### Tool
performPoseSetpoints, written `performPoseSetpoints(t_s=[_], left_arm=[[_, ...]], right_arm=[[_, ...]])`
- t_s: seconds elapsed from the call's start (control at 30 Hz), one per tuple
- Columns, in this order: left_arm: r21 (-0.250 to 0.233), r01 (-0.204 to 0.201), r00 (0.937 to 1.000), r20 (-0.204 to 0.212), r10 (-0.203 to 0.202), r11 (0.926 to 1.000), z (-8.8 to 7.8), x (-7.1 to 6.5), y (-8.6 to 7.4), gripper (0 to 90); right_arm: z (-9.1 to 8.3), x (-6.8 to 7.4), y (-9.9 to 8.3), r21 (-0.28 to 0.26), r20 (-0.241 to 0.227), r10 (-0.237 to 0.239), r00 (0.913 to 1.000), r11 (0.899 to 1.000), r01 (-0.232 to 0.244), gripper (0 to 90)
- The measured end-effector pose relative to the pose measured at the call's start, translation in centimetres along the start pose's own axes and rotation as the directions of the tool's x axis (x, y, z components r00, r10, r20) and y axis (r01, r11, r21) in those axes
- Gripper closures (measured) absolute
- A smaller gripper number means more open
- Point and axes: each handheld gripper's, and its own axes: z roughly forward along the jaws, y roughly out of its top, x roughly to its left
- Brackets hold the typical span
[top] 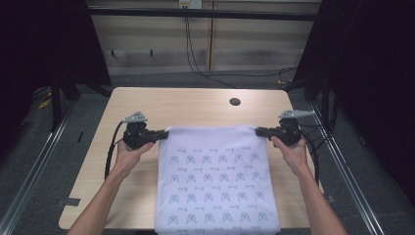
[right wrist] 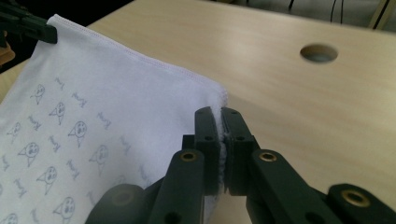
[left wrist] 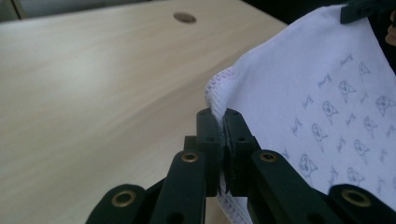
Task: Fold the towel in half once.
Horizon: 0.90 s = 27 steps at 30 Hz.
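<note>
Two black grippers of mine pinch the soft printed white cloth: left gripper and right gripper each clamp a stitched far corner above the smooth wooden table.

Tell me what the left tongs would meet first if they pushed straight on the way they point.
Probably the right tongs: the left tongs point along the held edge of the white cloth towards them.

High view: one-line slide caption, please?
Left claw and right claw each pinch a far corner of the printed white cloth above the wooden table.
</note>
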Motion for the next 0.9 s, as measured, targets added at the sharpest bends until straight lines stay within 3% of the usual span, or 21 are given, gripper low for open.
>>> performPoseSetpoints(t_s=[0.03,0.07,0.1,0.2,0.23,0.3,0.37,0.4,0.47,0.53,0.6,0.67,0.7,0.73,0.77,0.8,0.87,0.9], left_arm=[[-0.022,-0.001,0.9998,-0.022,0.000,0.9998,-0.3,0.4,1.2,87.1],[-0.022,-0.001,0.9998,-0.022,0.000,0.9998,-0.3,0.4,1.2,87.1],[-0.041,-0.003,0.9994,-0.034,0.001,0.9991,-0.5,0.7,2.3,87.1],[-0.072,0.005,0.9994,-0.033,-0.007,0.9974,-0.7,0.9,3.0,87.2],[-0.085,0.008,0.9990,-0.043,-0.011,0.9964,-0.9,1.2,3.8,87.2],[-0.101,0.026,0.9992,-0.026,-0.029,0.9945,-0.8,1.6,5.2,87.2],[-0.098,0.021,0.9992,-0.031,-0.025,0.9950,-0.9,1.6,6.1,87.1],[-0.100,-0.006,0.9988,-0.049,0.001,0.9950,-1.0,1.3,7.0,87.1],[-0.165,-0.003,0.9999,-0.011,0.001,0.9863,-1.8,0.9,8.5,87.2],[-0.181,-0.026,0.9993,-0.033,0.020,0.9831,-2.4,0.6,9.4,87.2],[-0.189,-0.027,0.9994,-0.025,0.023,0.9816,-2.9,0.3,9.2,87.3],[-0.154,-0.049,0.9986,-0.026,0.045,0.9869,-3.1,-0.4,8.2,87.3],[-0.141,-0.063,0.9979,-0.023,0.061,0.9880,-3.1,-0.7,7.7,87.4],[-0.134,-0.052,0.9986,-0.009,0.052,0.9896,-3.2,-1.1,6.9,87.3],[-0.132,-0.044,0.9984,0.029,0.048,0.9903,-3.7,-2.0,5.2,87.3],[-0.132,-0.044,0.9984,0.029,0.048,0.9903,-3.7,-2.0,5.2,87.4],[-0.109,-0.056,0.9976,0.035,0.060,0.9925,-4.4,-3.1,3.7,87.3],[-0.120,-0.040,0.9966,0.066,0.048,0.9920,-5.0,-3.7,2.7,87.3]], right_arm=[[-0.3,-0.2,1.7,-0.027,0.009,-0.004,0.9999,1.000,0.004,86.4],[-0.3,-0.2,1.7,-0.027,0.009,-0.004,0.9999,1.000,0.004,86.4],[-0.6,-0.4,3.2,-0.079,0.000,0.007,1.0000,0.997,-0.007,86.4],[-0.8,-0.7,4.3,-0.110,-0.005,0.010,0.9999,0.994,-0.010,86.5],[-0.7,-1.2,5.2,-0.122,0.007,0.009,0.9999,0.992,-0.008,86.6],[-0.7,-1.5,6.0,-0.130,0.018,0.015,0.9997,0.991,-0.012,86.7],[-0.8,-1.8,7.0,-0.145,0.028,0.011,0.9996,0.989,-0.006,86.7],[-0.8,-1.8,7.0,-0.145,0.028,0.011,0.9996,0.989,-0.006,86.7],[-1.4,-1.8,8.3,-0.178,0.024,0.001,0.9997,0.984,0.004,86.7],[-2.0,-1.9,9.4,-0.191,0.040,-0.006,0.9992,0.982,0.013,86.8],[-2.8,-1.9,9.9,-0.215,0.030,0.002,0.9996,0.977,0.004,86.8],[-3.3,-1.7,9.5,-0.219,0.008,-0.003,1.0000,0.976,0.004,86.8],[-3.5,-1.3,8.8,-0.202,0.002,-0.013,0.9999,0.979,0.013,86.9],[-3.6,-1.1,8.4,-0.189,-0.002,-0.018,0.9998,0.982,0.017,86.9],[-4.0,-0.3,6.9,-0.163,-0.018,-0.037,0.9991,0.986,0.034,86.9],[-4.0,-0.3,6.9,-0.163,-0.018,-0.037,0.9991,0.986,0.034,86.9],[-4.6,0.5,5.2,-0.154,-0.045,-0.040,0.9982,0.987,0.033,86.9],[-5.0,0.9,4.4,-0.146,-0.053,-0.044,0.9976,0.989,0.036,86.9]])
